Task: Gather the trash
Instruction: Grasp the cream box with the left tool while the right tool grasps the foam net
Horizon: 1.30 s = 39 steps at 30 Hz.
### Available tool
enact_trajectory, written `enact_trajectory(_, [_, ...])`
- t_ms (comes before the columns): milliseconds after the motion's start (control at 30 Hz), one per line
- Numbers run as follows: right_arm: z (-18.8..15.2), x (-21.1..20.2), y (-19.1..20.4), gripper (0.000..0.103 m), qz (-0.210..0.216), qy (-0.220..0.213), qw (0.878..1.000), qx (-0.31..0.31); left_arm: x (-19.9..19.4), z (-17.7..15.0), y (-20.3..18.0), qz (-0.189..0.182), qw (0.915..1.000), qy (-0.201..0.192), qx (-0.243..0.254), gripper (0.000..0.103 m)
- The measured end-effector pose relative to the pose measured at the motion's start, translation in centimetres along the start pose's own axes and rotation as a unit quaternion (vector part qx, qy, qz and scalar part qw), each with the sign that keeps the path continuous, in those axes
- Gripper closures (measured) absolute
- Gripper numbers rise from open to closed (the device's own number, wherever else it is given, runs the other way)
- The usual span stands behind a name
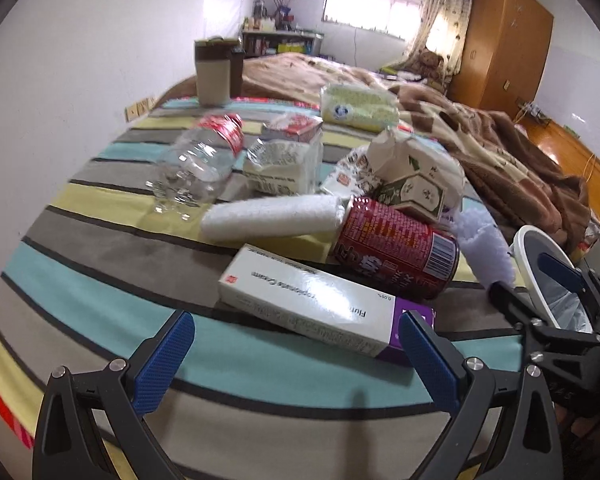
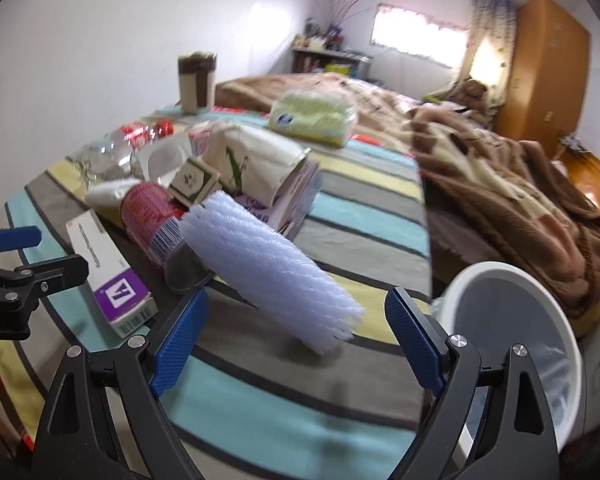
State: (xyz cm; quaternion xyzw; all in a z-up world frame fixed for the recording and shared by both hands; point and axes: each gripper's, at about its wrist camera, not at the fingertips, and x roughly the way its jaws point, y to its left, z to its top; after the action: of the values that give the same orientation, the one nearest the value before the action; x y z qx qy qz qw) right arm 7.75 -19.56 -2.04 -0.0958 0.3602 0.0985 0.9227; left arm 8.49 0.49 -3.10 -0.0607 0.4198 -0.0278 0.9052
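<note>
**Both claws wide over the heap of trash on the bed**

Now, working across from the left: a crushed clear plastic bottle (image 1: 198, 162) with a red label lies on the striped bedspread (image 1: 100, 300), with a torn white carton (image 1: 284, 160) just beside it and a tall brown-and-beige cup (image 1: 214, 70) standing well behind them near the wall. A rolled white towel (image 1: 272, 218) lies in front of the carton. Nearer to me, a long white cream box (image 1: 312, 304) with a purple end rests at an angle; my left claw (image 1: 296, 360) hovers just short of it, its blue pads spread wide apart and holding nothing. A red can (image 1: 396, 248) lies on its side touching the far edge of the box, and a crumpled green-and-white paper carton (image 1: 416, 176) leans on top of the can. A pack of tissues (image 1: 358, 106) sits farther back.

To the right, a white foam sleeve (image 2: 272, 268) leans against the can, its lower end on the bedspread. My right claw (image 2: 296, 344) is open wide around that lower end, neither pad touching it. At the far right stands a white bin (image 2: 516, 312) with a clear liner, beside the bed, and a brown blanket (image 2: 500, 200) is heaped behind it.
</note>
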Motion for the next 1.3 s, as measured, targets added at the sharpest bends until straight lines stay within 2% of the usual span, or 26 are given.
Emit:
enact_trajectory(100, [0.2, 0.7, -0.3, 0.015, 0.023, 0.015, 1.000, -0.005, 1.2, 0.5, 0.0, 0.003, 0.9998, 0.013, -0.013, 0.000])
enact_trajectory(167, [0.3, 1.0, -0.5, 0.027, 0.030, 0.021, 0.999, -0.004, 1.9, 0.8, 0.2, 0.007, 0.9995, 0.019, -0.025, 0.000])
enact_trajectory(233, [0.3, 1.4, -0.8, 0.035, 0.045, 0.030, 0.999, 0.002, 2.6, 1.0, 0.2, 0.009, 0.9991, 0.029, -0.031, 0.000])
enact_trajectory(400, [0.5, 1.8, -0.8, 0.046, 0.069, 0.037, 0.997, -0.001, 3.6, 1.6, 0.5, 0.006, 0.9978, 0.038, -0.054, 0.000])
enact_trajectory(467, [0.5, 1.7, -0.7, 0.058, 0.074, 0.037, 0.997, -0.001, 4.0, 1.9, 0.5, 0.006, 0.9976, 0.040, -0.056, 0.000])
enact_trajectory(500, [0.5, 1.8, -0.8, 0.060, 0.076, 0.037, 0.996, 0.000, 4.2, 2.0, 0.4, 0.008, 0.9976, 0.041, -0.055, 0.000])
enact_trajectory(533, [0.6, 1.8, -0.9, 0.068, 0.079, 0.036, 0.996, 0.001, 4.2, 2.1, 0.3, 0.010, 0.9976, 0.042, -0.055, 0.000])
enact_trajectory(667, [0.6, 1.6, -1.0, 0.074, 0.089, 0.031, 0.995, 0.007, 5.0, 2.2, -0.5, 0.028, 0.9970, 0.059, -0.040, 0.000])
enact_trajectory(800, [0.4, 1.2, -1.4, 0.076, 0.109, 0.028, 0.993, 0.029, 5.3, 2.0, -1.5, 0.051, 0.9963, 0.068, -0.014, 0.000])
enact_trajectory(933, [0.0, 0.6, -1.3, 0.076, 0.111, 0.023, 0.993, 0.036, 4.8, 1.2, -1.8, 0.062, 0.9952, 0.074, 0.014, 0.006])
enact_trajectory(1067, [-0.3, 0.2, -1.0, 0.076, 0.111, 0.018, 0.993, 0.045, 3.6, 0.2, -1.1, 0.055, 0.9958, 0.071, 0.015, 0.013])
enact_trajectory(1167, [-0.5, 0.0, -0.9, 0.076, 0.109, 0.021, 0.993, 0.048, 2.8, -0.5, -0.5, 0.057, 0.9959, 0.066, 0.022, 0.014])
enact_trajectory(1200, [-0.6, -0.1, -1.0, 0.076, 0.109, 0.021, 0.992, 0.052, 2.6, -0.7, -0.1, 0.057, 0.9961, 0.064, 0.021, 0.016])
enact_trajectory(1300, [-0.8, -0.6, -1.4, 0.076, 0.109, 0.015, 0.991, 0.071, 1.8, -1.0, 0.7, 0.061, 0.9964, 0.056, 0.020, 0.033])
